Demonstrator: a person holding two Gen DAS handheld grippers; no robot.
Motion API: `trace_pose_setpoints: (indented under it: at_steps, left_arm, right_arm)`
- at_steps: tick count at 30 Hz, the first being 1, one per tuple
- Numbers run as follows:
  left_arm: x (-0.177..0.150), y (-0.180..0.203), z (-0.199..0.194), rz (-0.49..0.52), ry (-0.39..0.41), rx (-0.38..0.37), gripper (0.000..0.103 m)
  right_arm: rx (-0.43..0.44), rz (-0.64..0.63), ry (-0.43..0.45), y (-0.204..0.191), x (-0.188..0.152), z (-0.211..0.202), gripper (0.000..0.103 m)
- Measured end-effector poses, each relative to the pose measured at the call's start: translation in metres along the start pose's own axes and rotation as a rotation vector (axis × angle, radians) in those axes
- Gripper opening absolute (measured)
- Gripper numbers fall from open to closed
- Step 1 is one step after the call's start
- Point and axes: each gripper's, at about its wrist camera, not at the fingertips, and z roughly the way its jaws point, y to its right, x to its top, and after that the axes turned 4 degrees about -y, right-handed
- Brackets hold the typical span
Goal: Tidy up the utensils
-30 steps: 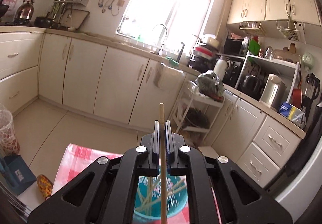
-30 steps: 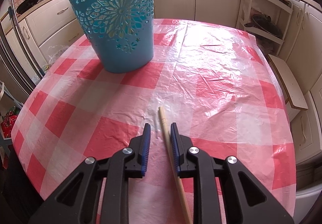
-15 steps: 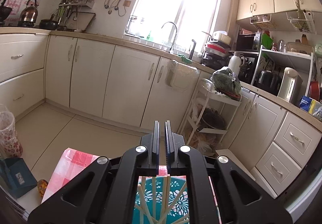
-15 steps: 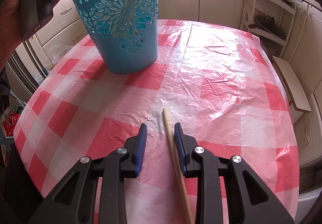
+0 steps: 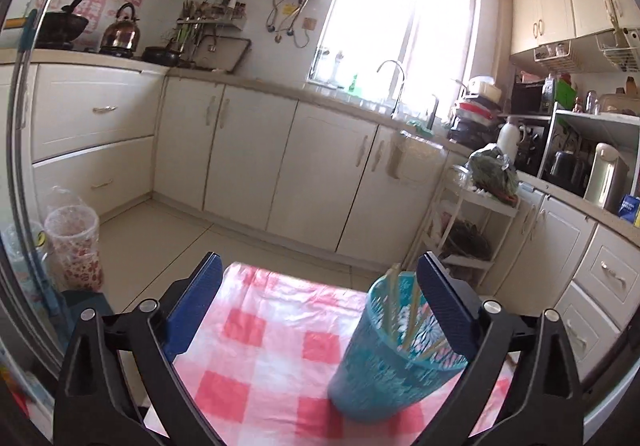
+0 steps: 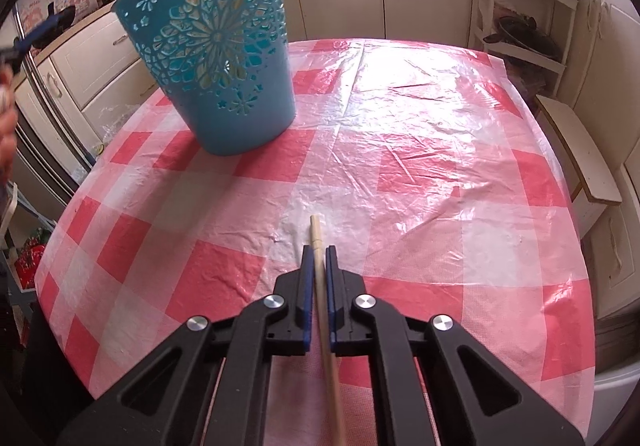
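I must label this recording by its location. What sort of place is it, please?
Most likely a home kitchen. A sink faucet stands under the window, a kettle sits on the stove, and cream cabinets line the walls. The work happens at a table with a red checked tablecloth.

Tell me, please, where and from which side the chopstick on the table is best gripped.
Grip the chopstick near its far end, coming from above with one pad on each long side. It lies flat on the tablecloth and is thin and round, so only its sides offer purchase. The right gripper is already shut on it there.
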Motion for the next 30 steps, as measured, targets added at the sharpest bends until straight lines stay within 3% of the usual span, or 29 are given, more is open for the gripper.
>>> trace_pose_setpoints:
  at_steps: [6,12,19,23,27,30]
  left_arm:
    - [-0.072,-0.046,0.022,-0.042,-0.233,0.064,0.095]
    - [-0.11,-0.056,0.041,-0.065,-0.368,0.057,0.095]
    - [-0.117,-0.071,0.047,-0.132,-0.405,0.027,0.095]
    - [-0.116,-0.063,0.047,-0.096,-0.408,0.02,0.095]
    - [-0.115,-0.062,0.049,-0.095,-0.411,0.033,0.095]
    - [-0.115,-0.063,0.05,-0.096,-0.414,0.048,0.095]
  right_arm:
    - [0.146,0.132,0.069,0.017,0.001,-0.019,0.006]
    - [0.289,0.118,0.267,0.004,0.013,-0.064,0.006]
    - [0.419,0.121,0.419,-0.013,0.039,-0.103,0.006]
    - [0.459,0.092,0.548,-0.029,0.077,-0.133,0.006]
    - [0.453,0.083,0.7,-0.047,0.134,-0.157,0.006]
    - [0.366,0.086,0.801,-0.062,0.168,-0.155,0.006]
